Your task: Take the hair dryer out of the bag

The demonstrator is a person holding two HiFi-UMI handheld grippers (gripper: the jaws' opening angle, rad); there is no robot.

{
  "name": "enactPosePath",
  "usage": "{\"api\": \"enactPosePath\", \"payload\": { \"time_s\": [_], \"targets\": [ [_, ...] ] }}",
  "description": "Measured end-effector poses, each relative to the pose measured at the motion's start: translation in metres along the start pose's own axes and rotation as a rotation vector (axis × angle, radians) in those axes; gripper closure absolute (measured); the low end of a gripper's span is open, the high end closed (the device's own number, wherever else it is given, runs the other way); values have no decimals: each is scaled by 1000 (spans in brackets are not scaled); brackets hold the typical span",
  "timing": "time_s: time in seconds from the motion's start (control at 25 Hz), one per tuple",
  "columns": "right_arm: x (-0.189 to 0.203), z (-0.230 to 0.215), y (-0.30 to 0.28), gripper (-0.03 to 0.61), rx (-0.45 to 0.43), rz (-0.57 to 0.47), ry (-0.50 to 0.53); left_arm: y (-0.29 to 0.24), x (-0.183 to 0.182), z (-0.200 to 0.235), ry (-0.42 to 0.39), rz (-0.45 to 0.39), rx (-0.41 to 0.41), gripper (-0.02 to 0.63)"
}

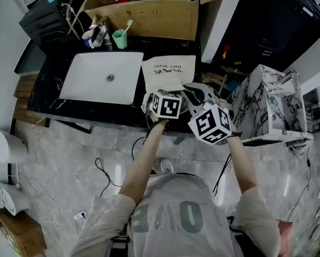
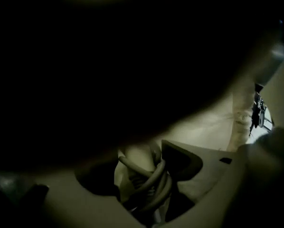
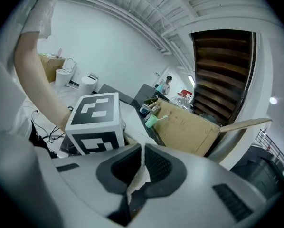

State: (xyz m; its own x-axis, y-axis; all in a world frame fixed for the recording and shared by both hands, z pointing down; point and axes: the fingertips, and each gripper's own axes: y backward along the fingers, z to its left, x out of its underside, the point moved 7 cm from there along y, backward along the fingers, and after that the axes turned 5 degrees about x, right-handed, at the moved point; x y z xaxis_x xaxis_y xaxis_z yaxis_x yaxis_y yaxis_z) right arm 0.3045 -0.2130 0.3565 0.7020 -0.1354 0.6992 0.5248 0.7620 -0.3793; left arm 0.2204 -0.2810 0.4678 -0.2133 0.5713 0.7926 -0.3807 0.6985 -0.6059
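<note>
Left gripper view, inside the bag (image 1: pixel 168 73): left gripper (image 2: pixel 141 175) jaws wide around the coiled hair dryer cord (image 2: pixel 154 184); right gripper (image 3: pixel 142 158) jaws pinch the bag rim; advise gripping the dryer's body, not loose cord.

Counter (image 1: pixel 45 90): black stone with white veins; everything below is carried by it.
Sink (image 1: pixel 101 78): white rectangular basin set into the counter, with a drain at its middle.
Bag (image 1: pixel 168 71): cream cloth printed in black, laid just right of the sink.
Cardboard box (image 1: pixel 149 17): open-topped, placed on the far side of the sink.
Green cup (image 1: pixel 119 38): stood between sink and box, with a toothbrush in it.
White mug (image 1: pixel 90 37): stood just left of the green cup, beyond the sink.
</note>
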Motion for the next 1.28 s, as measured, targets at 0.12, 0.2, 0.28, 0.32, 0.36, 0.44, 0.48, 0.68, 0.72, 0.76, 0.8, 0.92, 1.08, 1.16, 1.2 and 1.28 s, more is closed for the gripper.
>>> {"api": "enactPosePath", "payload": {
  "time_s": [0.12, 0.2, 0.28, 0.32, 0.36, 0.44, 0.48, 0.68, 0.72, 0.76, 0.8, 0.92, 1.08, 1.16, 1.2, 1.28],
  "targets": [
    [5, 0, -1, 534, -4, 6, -23, -4, -1, 1, -16, 8, 4, 348],
    [8, 1, -3, 534, 2, 18, -9, -8, -1, 3, -25, 24, 12, 347],
    [10, 2, -6, 534, 3, 29, 1, -11, 0, 5, -36, 44, 16, 341],
    [10, 2, -7, 534, 1, 32, 2, -12, 0, 6, -43, 52, 15, 337],
    [11, 2, -8, 534, -1, 34, 1, -13, 1, 7, -48, 57, 13, 334],
    [12, 2, -8, 534, -5, 36, 0, -14, 1, 7, -48, 67, 13, 331],
    [12, 3, -8, 534, -7, 37, 1, -14, 1, 8, -42, 71, 19, 331],
    [10, 5, -10, 534, -9, 38, 10, -13, 2, 10, -10, 74, 48, 331],
    [10, 5, -10, 534, -9, 37, 10, -13, 2, 10, -3, 74, 51, 333],
    [10, 5, -11, 534, -9, 37, 12, -14, 1, 11, 4, 76, 56, 333],
    [10, 5, -12, 534, -9, 37, 14, -14, 1, 11, 11, 79, 61, 333],
    [9, 5, -13, 534, -8, 36, 13, -14, 1, 12, 22, 81, 72, 334],
    [8, 4, -13, 534, -9, 25, 0, -8, -1, 14, 29, 62, 88, 336],
    [8, 2, -12, 534, -4, 18, -16, -2, -4, 13, 45, 40, 104, 337],
    [8, 1, -13, 534, 1, 16, -25, 1, -5, 11, 58, 32, 113, 337],
    [8, -1, -14, 534, 11, 19, -35, 8, -4, 9, 85, 35, 128, 337]
  ]
}}
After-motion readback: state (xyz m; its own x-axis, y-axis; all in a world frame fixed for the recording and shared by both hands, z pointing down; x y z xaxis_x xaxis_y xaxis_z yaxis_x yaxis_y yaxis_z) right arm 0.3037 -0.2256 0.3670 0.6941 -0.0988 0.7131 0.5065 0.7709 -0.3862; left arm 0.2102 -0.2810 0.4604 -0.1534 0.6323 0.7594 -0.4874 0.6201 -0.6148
